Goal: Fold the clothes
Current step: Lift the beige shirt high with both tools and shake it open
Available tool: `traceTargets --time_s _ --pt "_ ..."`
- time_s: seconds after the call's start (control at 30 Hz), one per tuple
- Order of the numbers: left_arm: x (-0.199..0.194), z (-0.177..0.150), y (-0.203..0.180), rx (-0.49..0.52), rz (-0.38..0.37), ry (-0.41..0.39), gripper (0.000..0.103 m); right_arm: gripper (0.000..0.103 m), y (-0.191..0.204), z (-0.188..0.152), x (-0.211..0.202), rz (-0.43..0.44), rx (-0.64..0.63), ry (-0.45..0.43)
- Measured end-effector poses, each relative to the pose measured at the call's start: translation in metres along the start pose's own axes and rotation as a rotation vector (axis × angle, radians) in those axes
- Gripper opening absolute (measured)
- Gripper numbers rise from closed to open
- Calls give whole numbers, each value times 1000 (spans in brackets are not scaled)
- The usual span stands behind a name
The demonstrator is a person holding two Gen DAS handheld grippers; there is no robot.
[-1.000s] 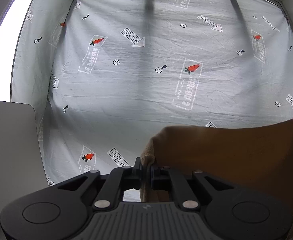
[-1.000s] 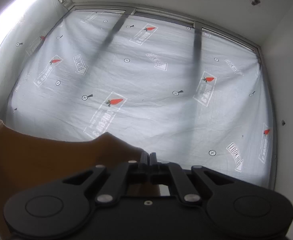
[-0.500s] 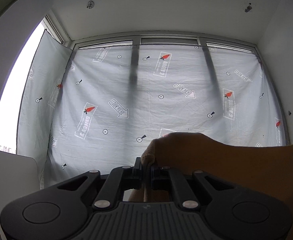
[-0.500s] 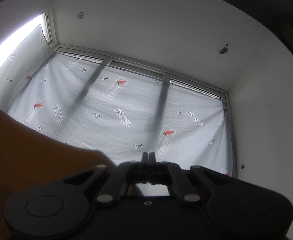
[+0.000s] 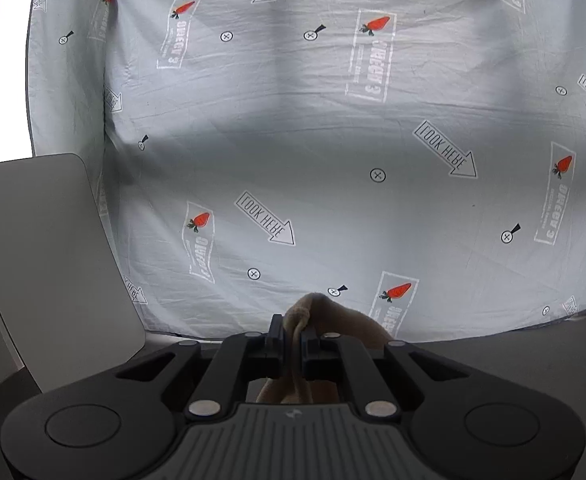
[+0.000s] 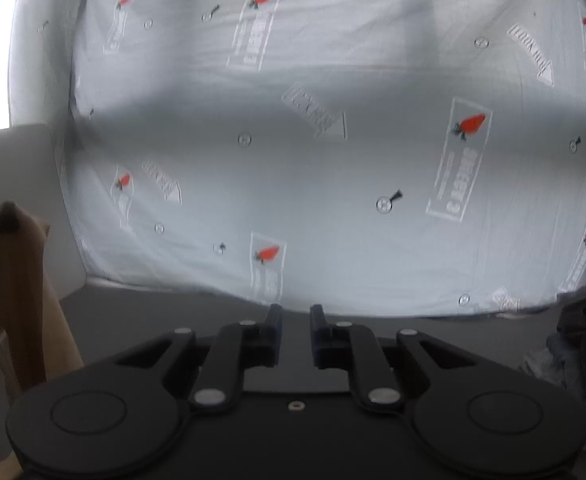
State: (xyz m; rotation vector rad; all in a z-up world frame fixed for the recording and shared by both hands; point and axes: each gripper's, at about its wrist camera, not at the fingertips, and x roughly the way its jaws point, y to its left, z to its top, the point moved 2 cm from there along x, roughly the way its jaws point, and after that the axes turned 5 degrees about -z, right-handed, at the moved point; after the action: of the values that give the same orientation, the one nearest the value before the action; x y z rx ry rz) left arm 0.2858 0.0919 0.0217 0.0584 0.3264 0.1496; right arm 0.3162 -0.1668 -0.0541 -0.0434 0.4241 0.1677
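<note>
1. The tan cloth [image 5: 335, 322] is mostly hidden behind the left hand-held gripper [image 5: 292, 338]; only a bunched edge shows.
2. In the right wrist view the cloth [image 6: 17, 304] runs off the left edge.
3. A dark heap [image 6: 581, 344], right of the sheet [image 6: 293, 160], is blurred and cut off.
4. The sheet's print is smeared here.

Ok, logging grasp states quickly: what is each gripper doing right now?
Left gripper: closed on the tan garment.
Right gripper: open, nothing between its fingers.
</note>
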Motion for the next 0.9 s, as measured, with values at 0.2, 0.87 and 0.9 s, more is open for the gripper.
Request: traceTargets --time_s 0.2,0.87,0.9 --pt "41 -20 24 12 3 99 8 45 61 -61 39 104 -95 216" --pt "9 -21 48 74 -13 83 9 58 64 -145 188 570 491 589" --pt "5 -21 46 77 -1 81 9 20 64 -146 184 567 483 581"
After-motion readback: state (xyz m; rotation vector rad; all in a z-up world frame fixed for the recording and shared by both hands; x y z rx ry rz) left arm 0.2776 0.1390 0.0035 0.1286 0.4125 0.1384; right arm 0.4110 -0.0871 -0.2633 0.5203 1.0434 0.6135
